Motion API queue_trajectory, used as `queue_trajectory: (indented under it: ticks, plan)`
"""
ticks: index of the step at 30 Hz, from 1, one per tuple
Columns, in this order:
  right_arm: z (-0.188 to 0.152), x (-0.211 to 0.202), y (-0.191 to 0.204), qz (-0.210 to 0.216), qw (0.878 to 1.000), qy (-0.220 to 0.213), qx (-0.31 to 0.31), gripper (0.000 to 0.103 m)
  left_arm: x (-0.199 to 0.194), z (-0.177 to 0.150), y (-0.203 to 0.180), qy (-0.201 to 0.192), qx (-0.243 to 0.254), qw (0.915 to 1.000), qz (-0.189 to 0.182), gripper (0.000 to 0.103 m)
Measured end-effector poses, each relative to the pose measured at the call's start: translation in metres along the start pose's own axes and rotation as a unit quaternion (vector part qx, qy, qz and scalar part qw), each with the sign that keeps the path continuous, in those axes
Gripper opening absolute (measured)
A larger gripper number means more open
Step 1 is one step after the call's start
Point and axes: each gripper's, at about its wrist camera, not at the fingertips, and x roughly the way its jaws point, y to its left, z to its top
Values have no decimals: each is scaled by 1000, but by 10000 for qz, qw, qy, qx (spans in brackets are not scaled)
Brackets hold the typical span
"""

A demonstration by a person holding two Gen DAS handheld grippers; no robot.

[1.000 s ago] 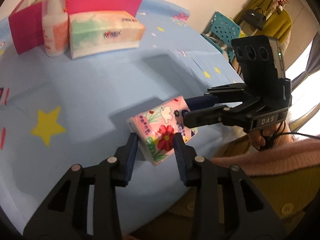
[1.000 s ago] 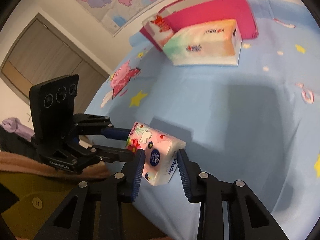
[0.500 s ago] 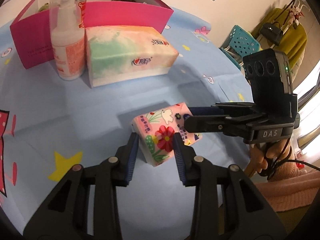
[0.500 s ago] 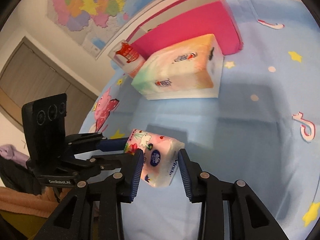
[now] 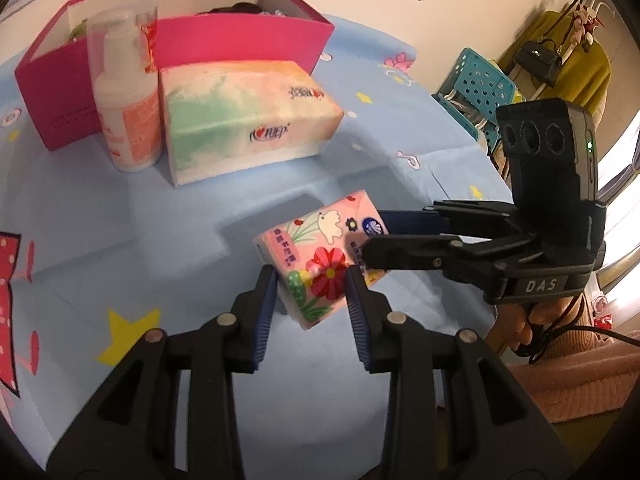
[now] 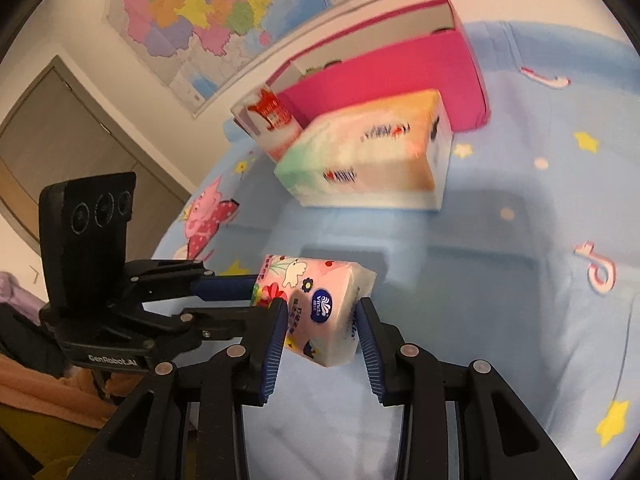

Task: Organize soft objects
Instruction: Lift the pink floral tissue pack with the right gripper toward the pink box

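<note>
Both hand-held grippers carried the tissue pack (image 5: 320,256) closer to the big tissue box (image 5: 244,116); left hand-held gripper (image 5: 310,292) and right hand-held gripper (image 6: 322,320) squeeze it above the tabletop (image 5: 100,216)

Both grippers clamp a small pink flower-printed tissue pack (image 5: 320,260) above the blue star-patterned worktop (image 5: 120,216): the left gripper (image 5: 310,280) at its near end, the right gripper (image 5: 372,240) at its right end. Toward the far edge stand a large pastel tissue pack (image 5: 244,116), a white pump bottle (image 5: 124,100) and an open magenta cardboard box (image 5: 240,40).
</note>
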Motion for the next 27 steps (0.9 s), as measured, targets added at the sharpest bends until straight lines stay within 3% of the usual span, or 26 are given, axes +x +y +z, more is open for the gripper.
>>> queue_trajectory:
  ticks: [7, 27]
  plan:
    - [7, -9, 6, -11, 9999, -116, -122, 37, -10, 8, -5, -173, 138, 9996, 188, 37]
    - [25, -25, 15, -55, 9988, -378, -307, 37, -26, 22, -9, -497, 277, 9980, 276, 37]
